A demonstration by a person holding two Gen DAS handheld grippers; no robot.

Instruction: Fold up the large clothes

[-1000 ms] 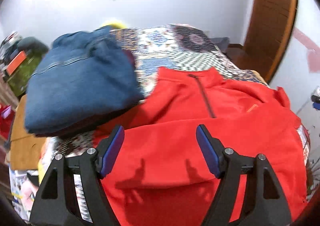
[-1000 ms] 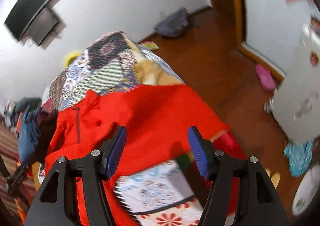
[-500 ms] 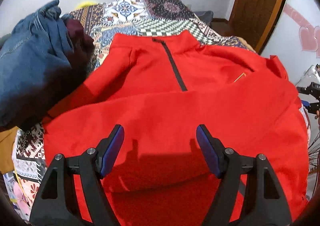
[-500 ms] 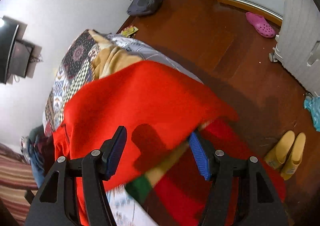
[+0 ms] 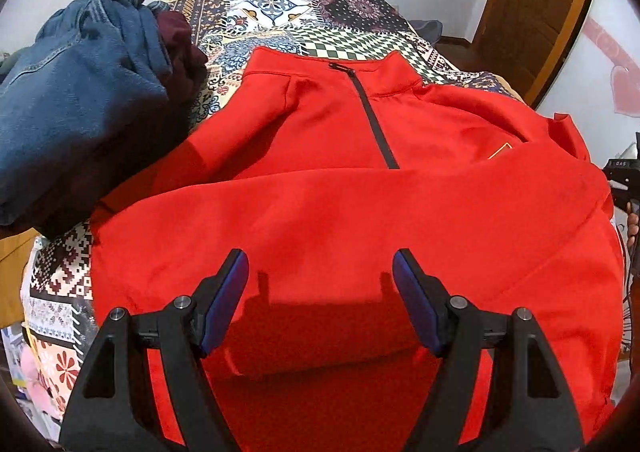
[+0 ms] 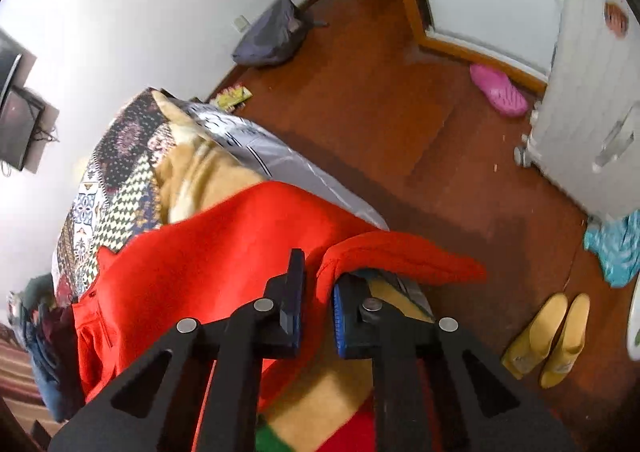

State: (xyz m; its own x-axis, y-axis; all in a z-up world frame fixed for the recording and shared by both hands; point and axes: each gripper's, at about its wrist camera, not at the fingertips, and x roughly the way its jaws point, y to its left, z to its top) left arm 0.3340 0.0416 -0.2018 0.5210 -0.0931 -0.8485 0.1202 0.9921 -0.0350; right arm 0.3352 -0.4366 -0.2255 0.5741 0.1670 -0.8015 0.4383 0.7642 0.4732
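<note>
A large red zip-neck pullover (image 5: pixel 340 204) lies spread on the patterned bed cover (image 5: pixel 320 16), collar toward the far end, a sleeve folded across its body. My left gripper (image 5: pixel 320 304) is open just above the pullover's lower part and holds nothing. In the right wrist view my right gripper (image 6: pixel 316 304) is shut on the red pullover's (image 6: pixel 208 264) edge at the right side of the bed, where a sleeve (image 6: pixel 400 252) hangs over the edge.
A pile of blue denim and dark red clothes (image 5: pixel 80 92) sits left of the pullover. The wooden floor (image 6: pixel 400 112) right of the bed holds a pink clog (image 6: pixel 498 90), yellow boots (image 6: pixel 548 336), a grey bag (image 6: pixel 272 36) and a white cabinet (image 6: pixel 592 92).
My right gripper has closed on the pullover's edge; it was open before. My left gripper has moved over the pullover, so the denim pile has slid to the left of its view.
</note>
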